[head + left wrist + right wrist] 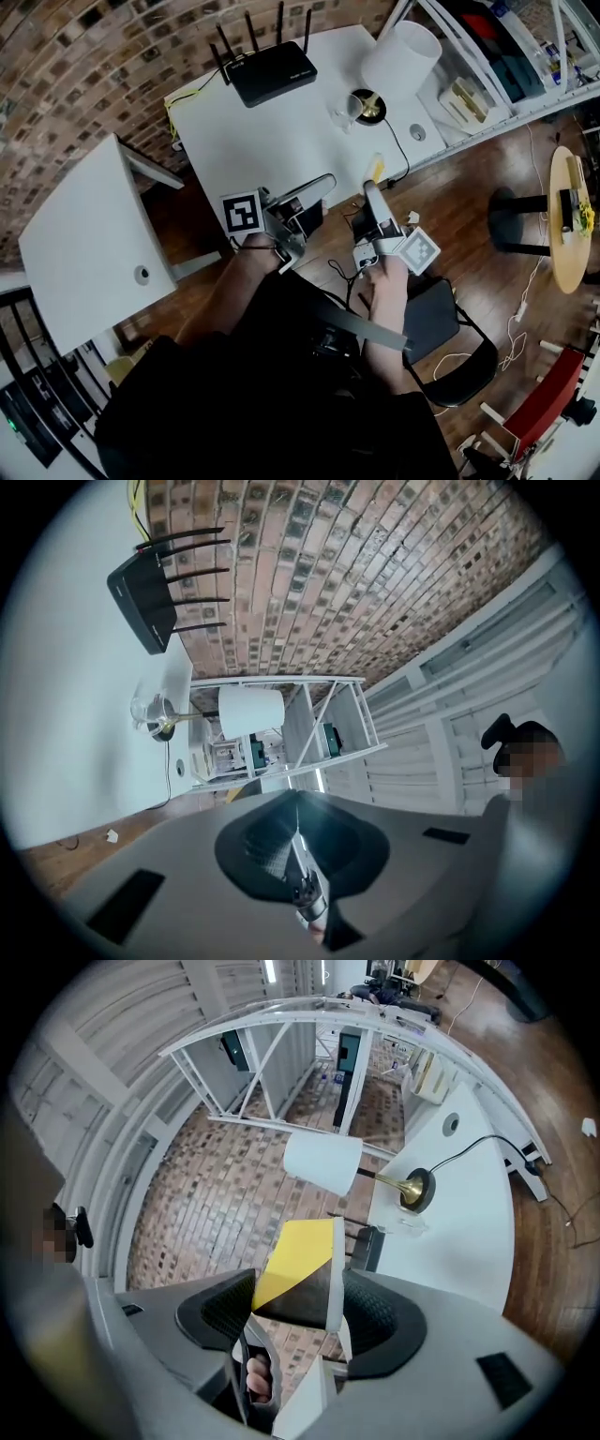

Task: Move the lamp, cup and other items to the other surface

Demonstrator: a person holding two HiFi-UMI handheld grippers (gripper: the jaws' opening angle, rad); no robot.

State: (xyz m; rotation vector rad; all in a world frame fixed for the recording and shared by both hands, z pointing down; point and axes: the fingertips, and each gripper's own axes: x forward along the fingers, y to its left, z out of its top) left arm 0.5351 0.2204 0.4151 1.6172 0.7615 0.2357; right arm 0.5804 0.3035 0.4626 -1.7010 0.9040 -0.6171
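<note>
While the person looks down from above, both tongs are held out near the front edge of a white counter [272, 141]. The left tongs [323, 180], just left of centre, are pressed fully together with nothing between them; their own camera shows the two dark pads [272, 841] meeting in a thin line. The right tongs [372, 187], just right of centre, are clamped on a flat yellow-and-black box [376, 169], which fills the gap between the ribbed pads [380, 1312] and sticks out past them, its yellow part farthest out.

On the counter, a black router [272, 70] with four upright antennas sits at 12 o'clock from the picture's centre. A table lamp [401, 58] with a white drum shade and round brass base stands at 1 o'clock. A clear glass cup [342, 112] sits touching or just beside the lamp's base, on the side toward the router. The lamp's black cable [398, 150] trails over the counter's front edge toward the wooden floor.

A second white counter [84, 244], separate from the first, lies at 9 o'clock. White metal shelving [487, 75] stands at 2 o'clock, beyond the lamp. A black chair [441, 328] sits at 5 o'clock, and a round wooden table [567, 216] at 3 o'clock.
</note>
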